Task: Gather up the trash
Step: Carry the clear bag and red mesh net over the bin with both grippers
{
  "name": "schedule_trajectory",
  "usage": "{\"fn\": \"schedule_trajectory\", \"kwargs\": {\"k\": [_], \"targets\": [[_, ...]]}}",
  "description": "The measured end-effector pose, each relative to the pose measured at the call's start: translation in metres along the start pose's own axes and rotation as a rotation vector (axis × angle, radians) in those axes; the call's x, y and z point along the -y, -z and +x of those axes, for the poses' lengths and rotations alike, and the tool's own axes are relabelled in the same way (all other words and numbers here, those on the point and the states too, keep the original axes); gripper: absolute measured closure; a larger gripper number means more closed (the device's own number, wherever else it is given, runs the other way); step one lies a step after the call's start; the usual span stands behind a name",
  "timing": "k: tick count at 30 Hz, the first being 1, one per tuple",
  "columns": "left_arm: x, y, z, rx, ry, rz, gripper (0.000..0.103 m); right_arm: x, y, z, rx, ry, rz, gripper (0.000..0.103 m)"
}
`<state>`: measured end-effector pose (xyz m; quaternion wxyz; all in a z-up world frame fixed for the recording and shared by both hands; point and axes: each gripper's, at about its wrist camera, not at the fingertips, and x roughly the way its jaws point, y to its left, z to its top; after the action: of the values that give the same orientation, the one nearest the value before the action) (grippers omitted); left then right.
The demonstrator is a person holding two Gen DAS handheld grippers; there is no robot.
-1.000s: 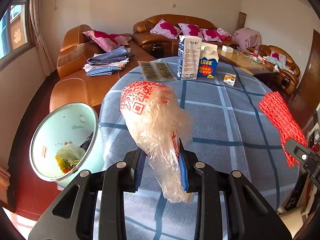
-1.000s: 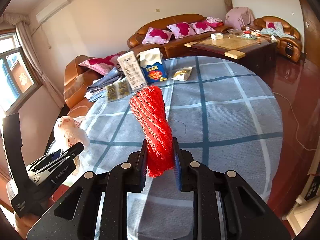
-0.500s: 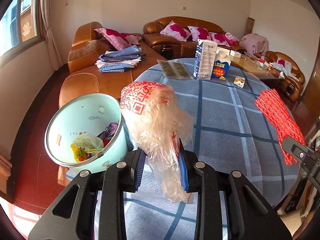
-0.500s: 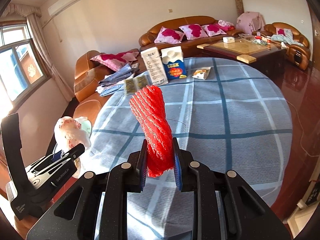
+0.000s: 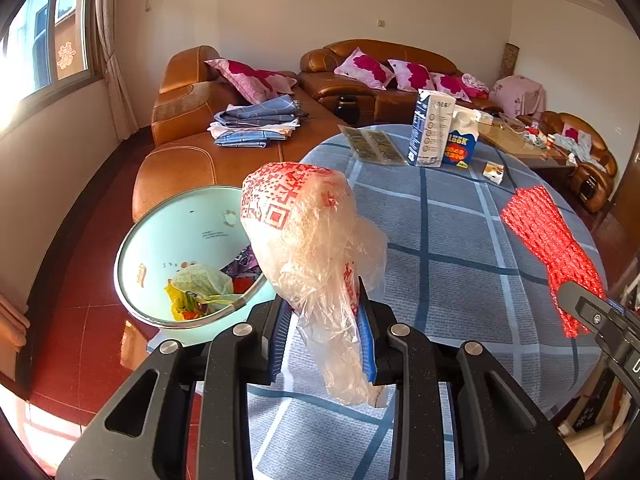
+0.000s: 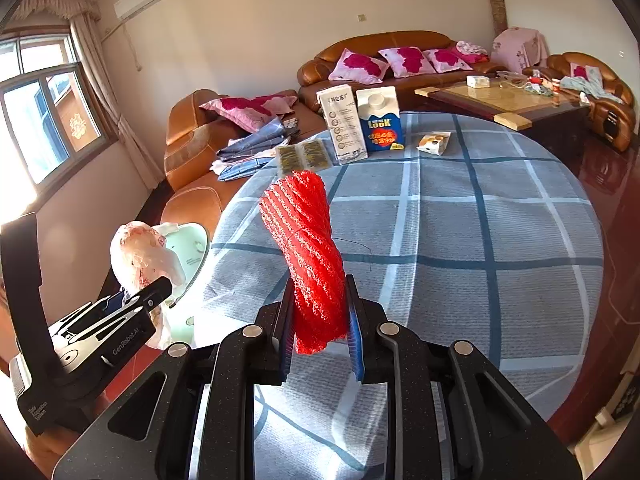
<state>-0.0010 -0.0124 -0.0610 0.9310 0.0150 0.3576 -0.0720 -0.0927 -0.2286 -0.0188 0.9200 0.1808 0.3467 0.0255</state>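
Note:
My left gripper (image 5: 324, 320) is shut on a crumpled clear plastic bag with red print (image 5: 304, 232), held above the table's left edge. A pale green trash bin (image 5: 168, 240) with several bits of trash inside stands on the floor just left of the bag. My right gripper (image 6: 318, 320) is shut on a red mesh net (image 6: 308, 240), held upright over the table. The net also shows at the right of the left wrist view (image 5: 548, 248). The left gripper (image 6: 132, 300) with its bag (image 6: 140, 252) shows at the left of the right wrist view, in front of the bin (image 6: 192, 248).
A round table with a blue checked cloth (image 6: 480, 240) carries two cartons (image 6: 360, 124), a flat packet (image 6: 304, 156) and a small box (image 6: 434, 142) at its far side. Brown leather sofas (image 5: 192, 128) and a coffee table (image 6: 500, 100) stand beyond.
The left gripper with the bag has moved left and back, so the bin now sits closer beside the bag and more of its inside shows. The right gripper with the net has barely shifted.

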Motion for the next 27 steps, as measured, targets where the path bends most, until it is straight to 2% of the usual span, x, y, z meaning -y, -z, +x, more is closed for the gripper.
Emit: {"fn": "schedule_trajectory", "kwargs": {"k": [27], "targets": [[-0.068, -0.001, -0.013, 0.023, -0.085, -0.109, 0.074, -0.074, -0.003, 0.018, -0.021, -0.123, -0.125, 0.08]]}}
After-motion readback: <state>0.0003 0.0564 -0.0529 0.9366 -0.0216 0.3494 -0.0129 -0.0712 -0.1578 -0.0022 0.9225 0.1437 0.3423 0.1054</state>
